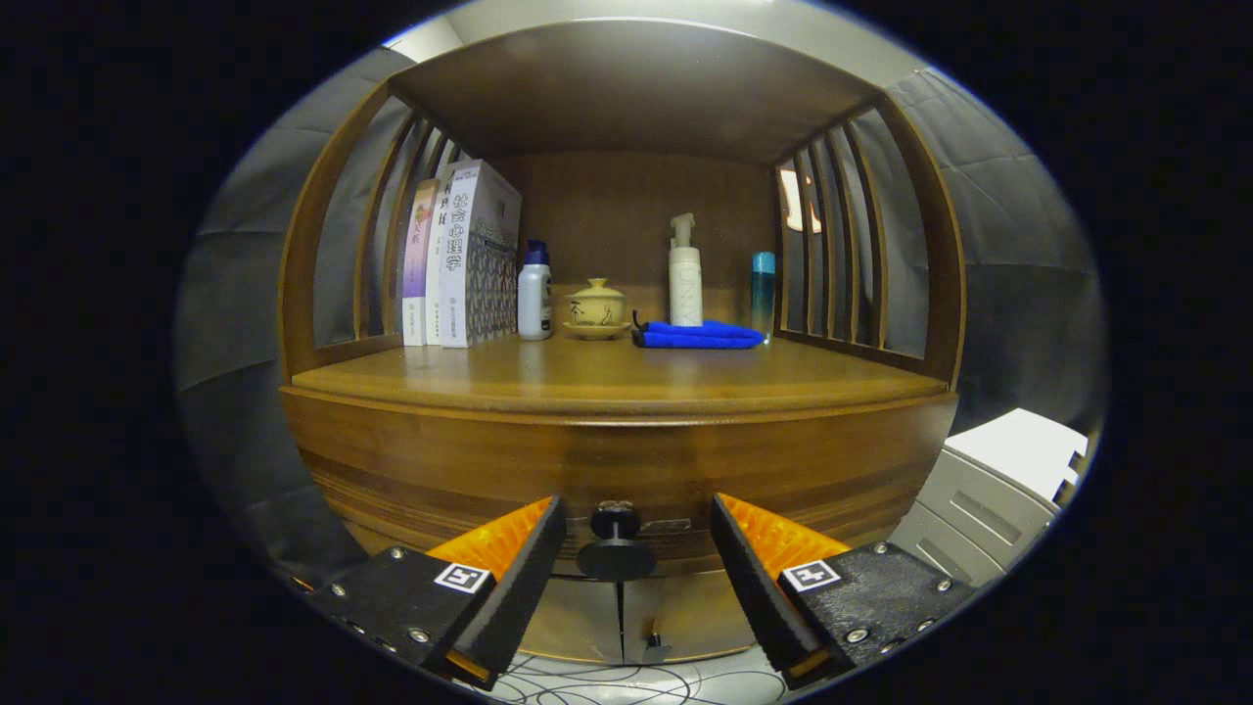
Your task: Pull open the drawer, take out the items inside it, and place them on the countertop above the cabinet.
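My gripper (pixel 636 529) is spread wide, fingers (pixel 519 548) apart and gripping nothing. Right between them sits the dark round knob (pixel 616 540) of the drawer (pixel 617 465), and neither finger is touching it. The drawer front is flush with the cabinet, closed, so whatever is inside is hidden from me. Below the knob I can see two lower cabinet doors (pixel 622 612) meeting at a seam. Above the drawer runs the wooden countertop (pixel 607 377), bare along its front edge. Farther back on it, a row of upright books (pixel 460 259) at the left, a white bottle with a blue cap (pixel 533 294) just beside them, then a lidded tea bowl on a saucer (pixel 596 308), a folded blue cloth (pixel 697 336) with a white pump bottle (pixel 684 274) behind it, and a blue tumbler (pixel 763 289) near the slatted side. Off to the right stands a pale grey drawer unit (pixel 989 490).
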### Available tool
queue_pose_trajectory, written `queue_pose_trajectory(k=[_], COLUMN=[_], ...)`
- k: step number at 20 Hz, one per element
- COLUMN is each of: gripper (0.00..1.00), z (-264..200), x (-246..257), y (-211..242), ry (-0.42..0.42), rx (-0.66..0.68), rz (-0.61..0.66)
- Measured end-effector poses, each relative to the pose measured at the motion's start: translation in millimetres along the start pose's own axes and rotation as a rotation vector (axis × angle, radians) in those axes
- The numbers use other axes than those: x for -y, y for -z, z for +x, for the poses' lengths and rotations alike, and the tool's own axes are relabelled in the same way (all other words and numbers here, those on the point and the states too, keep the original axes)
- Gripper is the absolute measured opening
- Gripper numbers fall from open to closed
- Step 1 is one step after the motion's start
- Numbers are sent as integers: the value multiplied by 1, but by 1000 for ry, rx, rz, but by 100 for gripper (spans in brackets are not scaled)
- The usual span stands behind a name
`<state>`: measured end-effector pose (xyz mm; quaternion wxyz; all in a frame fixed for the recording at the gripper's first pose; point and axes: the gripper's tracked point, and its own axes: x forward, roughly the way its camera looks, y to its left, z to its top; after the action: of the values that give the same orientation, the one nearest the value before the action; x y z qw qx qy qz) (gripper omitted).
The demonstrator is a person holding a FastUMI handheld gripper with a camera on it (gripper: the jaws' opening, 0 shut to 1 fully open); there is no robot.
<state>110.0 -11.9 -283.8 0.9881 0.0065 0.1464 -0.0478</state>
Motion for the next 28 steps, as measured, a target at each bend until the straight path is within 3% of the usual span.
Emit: queue_pose_trajectory(k=[5,10,20,28], gripper=[79,50,33,32], z=[10,12,11,-23], x=[-9,-17,-18,-11], y=[10,19,23,29], ry=[-58,-51,-69,-59], rx=[-17,-21,-8,-21], rz=[52,-11,-10,-24])
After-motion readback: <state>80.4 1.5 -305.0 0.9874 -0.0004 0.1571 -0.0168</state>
